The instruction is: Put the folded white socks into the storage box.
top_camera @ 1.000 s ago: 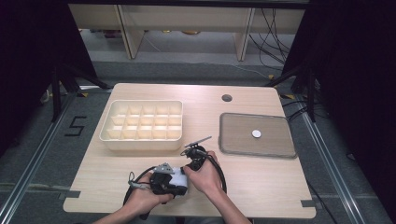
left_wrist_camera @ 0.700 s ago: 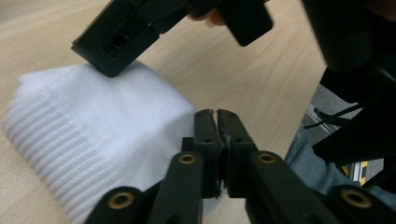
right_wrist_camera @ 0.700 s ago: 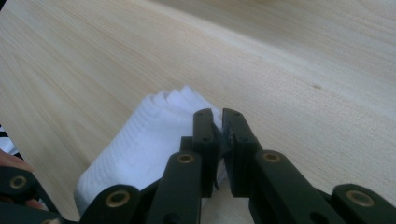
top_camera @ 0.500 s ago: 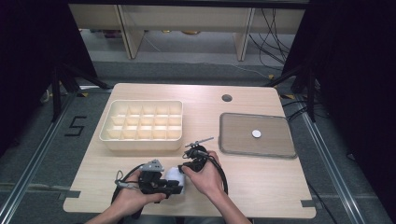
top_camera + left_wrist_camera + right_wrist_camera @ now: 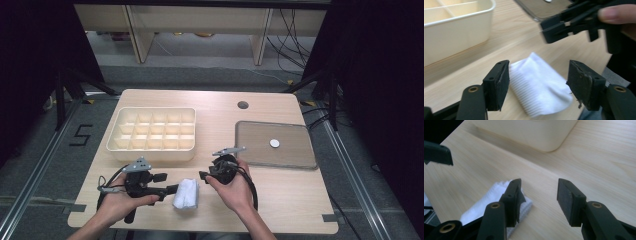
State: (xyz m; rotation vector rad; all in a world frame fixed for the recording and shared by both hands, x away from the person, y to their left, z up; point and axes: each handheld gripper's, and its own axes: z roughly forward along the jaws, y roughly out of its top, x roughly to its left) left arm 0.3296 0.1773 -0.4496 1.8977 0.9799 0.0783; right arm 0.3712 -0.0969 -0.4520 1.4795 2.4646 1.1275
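A small folded white cloth (image 5: 186,194) lies flat on the wooden table near its front edge, between my two hands. My left gripper (image 5: 172,189) sits just left of it and points right at it. In the left gripper view the cloth (image 5: 540,86) lies on the table beyond the left gripper (image 5: 539,72), whose jaws have just been opening and do not touch it. My right gripper (image 5: 203,175) hovers just right of the cloth. Its jaws have also just been opening; in the right gripper view nothing is between them (image 5: 539,187), and the cloth (image 5: 486,203) lies behind the left jaw.
A cream compartment tray (image 5: 151,131) stands behind the cloth at centre left. At the right lies a grey flat tray (image 5: 295,150) holding a small white disc (image 5: 274,143). A round hole (image 5: 243,105) sits near the table's far edge.
Both hands were bunched together over the cloth; they have drawn apart, the left one moving left. Both grippers' jaws have opened and the cloth lies free on the table.
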